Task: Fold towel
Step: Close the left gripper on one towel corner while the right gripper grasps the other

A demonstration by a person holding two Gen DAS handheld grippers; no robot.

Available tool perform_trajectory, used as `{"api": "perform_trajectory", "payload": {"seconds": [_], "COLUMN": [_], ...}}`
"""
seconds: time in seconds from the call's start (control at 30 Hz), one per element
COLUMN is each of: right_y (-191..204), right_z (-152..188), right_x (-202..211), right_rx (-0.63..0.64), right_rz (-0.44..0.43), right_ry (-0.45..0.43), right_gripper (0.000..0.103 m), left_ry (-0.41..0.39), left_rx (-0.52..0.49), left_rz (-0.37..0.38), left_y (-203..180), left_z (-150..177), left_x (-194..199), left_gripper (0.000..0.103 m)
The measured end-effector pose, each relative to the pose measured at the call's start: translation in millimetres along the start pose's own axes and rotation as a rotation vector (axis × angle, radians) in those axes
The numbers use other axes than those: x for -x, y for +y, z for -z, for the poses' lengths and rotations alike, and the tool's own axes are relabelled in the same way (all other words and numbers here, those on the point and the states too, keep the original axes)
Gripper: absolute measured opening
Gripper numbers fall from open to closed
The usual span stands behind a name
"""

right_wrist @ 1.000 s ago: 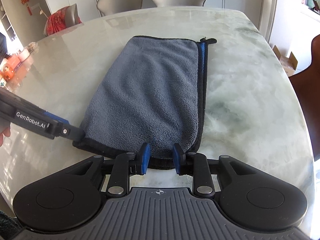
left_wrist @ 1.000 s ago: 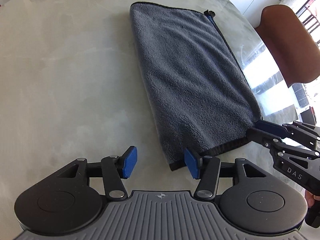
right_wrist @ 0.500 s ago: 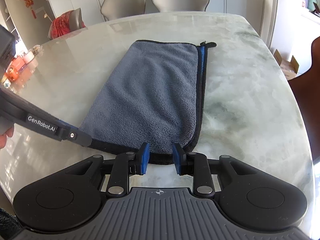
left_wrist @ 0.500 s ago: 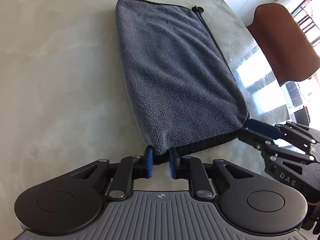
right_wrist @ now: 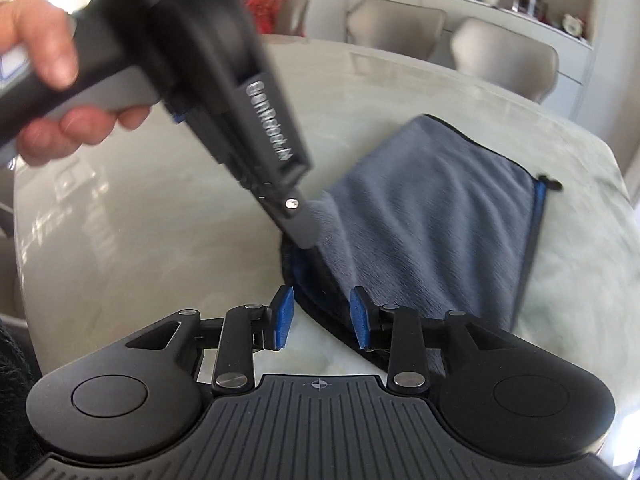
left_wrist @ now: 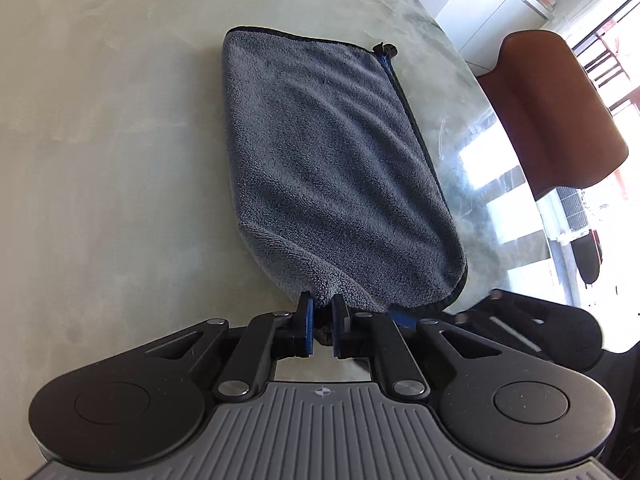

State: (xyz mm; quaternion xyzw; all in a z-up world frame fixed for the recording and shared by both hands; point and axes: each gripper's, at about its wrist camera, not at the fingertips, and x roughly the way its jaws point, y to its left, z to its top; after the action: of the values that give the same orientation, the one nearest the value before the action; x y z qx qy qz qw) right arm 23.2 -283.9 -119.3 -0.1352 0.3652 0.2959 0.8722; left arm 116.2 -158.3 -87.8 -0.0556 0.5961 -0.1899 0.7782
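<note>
Two views, each with its own detail: my left hand-held gripper (left_wrist: 320,320) is clamped on the near corner of the grey towel (left_wrist: 320,160), lifting it off the marble bench (left_wrist: 100,140); far end lies flat. Only the right wrist view shows my right hand-held gripper (right_wrist: 322,318) with pads apart, towel hem between them, and the hand (right_wrist: 44,80) holding the left tool. Brown chair (left_wrist: 552,112) shows only from the left.

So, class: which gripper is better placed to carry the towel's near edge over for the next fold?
Left. The left gripper is shut on the towel corner, already lifted. The right gripper is open, the hem between its pads but ungripped.
</note>
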Motion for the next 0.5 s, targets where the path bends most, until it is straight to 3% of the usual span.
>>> {"api": "perform_trajectory", "payload": {"seconds": [0.17,0.33,0.5], "right_y": [13.0,24.6,25.3], "right_z": [-5.0,-3.7,-3.4], "right_x": [-14.8,-21.2,-19.6], "right_rx": [0.107,0.194,0.197], "right_rz": [0.019,0.092,0.157], "right_ry": [0.011,0.001,-0.026], "right_gripper": [0.034,0.034,0.034], "left_ry": [-0.008,-0.011,-0.007], "left_rx": [-0.01,-0.035,-0.07], "left_rz": [0.005,0.004,-0.011], "left_y": [-1.7,-7.5,-4.6], "left_z": [-6.2,-11.9,-8.8], "left_x": [2.1,-1.4,2.4], "left_gripper": [0.008,0.008,0.009]}}
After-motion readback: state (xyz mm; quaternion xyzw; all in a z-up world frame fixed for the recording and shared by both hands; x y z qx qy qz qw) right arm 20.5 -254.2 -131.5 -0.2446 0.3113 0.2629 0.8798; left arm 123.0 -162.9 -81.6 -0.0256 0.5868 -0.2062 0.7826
